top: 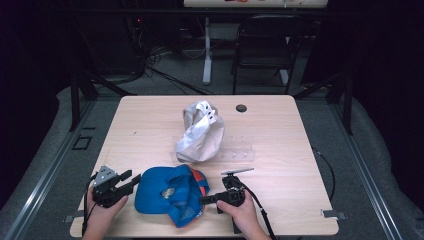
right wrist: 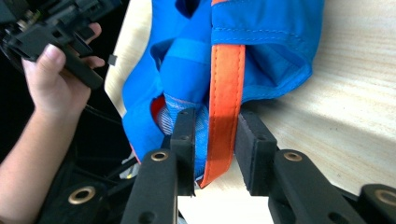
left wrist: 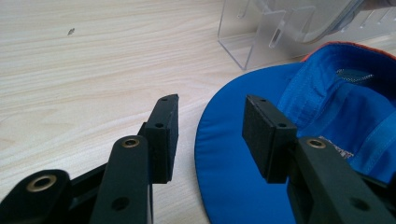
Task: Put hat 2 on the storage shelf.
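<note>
Black jaws of the right gripper (right wrist: 212, 154) rise at the bottom of its view, closing around the orange strap (right wrist: 225, 107) of the blue cap (top: 170, 192), which lies at the lower middle of the tabletop (top: 280, 150). At lower left, the left gripper (top: 127, 182) holds its 2 jaws apart beside the cap's brim.

- The high view looks forward and down from above the near edge of the pale wooden table (top: 280, 125), far enough off to take in all of it.
- The left gripper view sits low and close, looking along the tabletop past the brim of the blue fabric cap (left wrist: 243, 158).
- The right gripper view looks from very close at that cap's orange strap (right wrist: 225, 102); all three share the cap (top: 170, 192).
</note>
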A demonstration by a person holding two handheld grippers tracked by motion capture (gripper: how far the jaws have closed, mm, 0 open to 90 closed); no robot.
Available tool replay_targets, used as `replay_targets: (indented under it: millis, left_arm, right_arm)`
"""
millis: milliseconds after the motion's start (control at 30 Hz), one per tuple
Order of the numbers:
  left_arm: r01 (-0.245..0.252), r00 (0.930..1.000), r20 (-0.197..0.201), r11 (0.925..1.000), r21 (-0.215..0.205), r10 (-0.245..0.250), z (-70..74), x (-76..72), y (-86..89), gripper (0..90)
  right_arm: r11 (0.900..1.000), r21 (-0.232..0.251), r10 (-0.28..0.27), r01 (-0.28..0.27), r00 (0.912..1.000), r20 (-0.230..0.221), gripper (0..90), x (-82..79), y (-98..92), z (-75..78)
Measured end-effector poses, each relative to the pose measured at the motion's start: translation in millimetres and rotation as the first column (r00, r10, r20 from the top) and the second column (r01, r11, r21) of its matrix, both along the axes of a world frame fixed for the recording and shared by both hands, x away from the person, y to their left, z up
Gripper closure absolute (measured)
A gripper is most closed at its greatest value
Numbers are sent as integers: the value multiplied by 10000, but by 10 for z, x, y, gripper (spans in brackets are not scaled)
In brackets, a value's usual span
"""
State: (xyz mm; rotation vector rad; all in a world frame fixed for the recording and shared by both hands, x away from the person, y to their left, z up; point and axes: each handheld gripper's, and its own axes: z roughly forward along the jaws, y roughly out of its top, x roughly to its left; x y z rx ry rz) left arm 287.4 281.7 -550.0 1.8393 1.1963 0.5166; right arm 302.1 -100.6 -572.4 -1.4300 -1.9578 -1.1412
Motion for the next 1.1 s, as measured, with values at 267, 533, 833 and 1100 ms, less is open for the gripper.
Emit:
replay_targets:
  millis: [267, 533, 833, 1100]
  left_arm:
    - [46, 10000, 27, 10000, 80, -46, -1, 6, 2, 565]
    - [11, 10000, 46, 10000, 72, -11, 8, 11, 22, 566]
    - [113, 9999, -26, 9998, 149, -113, -6, 34, 9, 566]
    - [59, 10000, -12, 9999, 87, -59, 3, 69, 29, 566]
  right_arm:
    - [9978, -44, -656, 656, 9978, -59, 778, -7, -50, 37]
    - [9978, -278, -595, 595, 9982, 21, 780, -25, -148, 152]
    - [9967, -46, -816, 815, 9967, -55, 780, -52, -351, 298]
    - [9953, 337, -913, 913, 9958, -26, 781, -76, -499, 431]
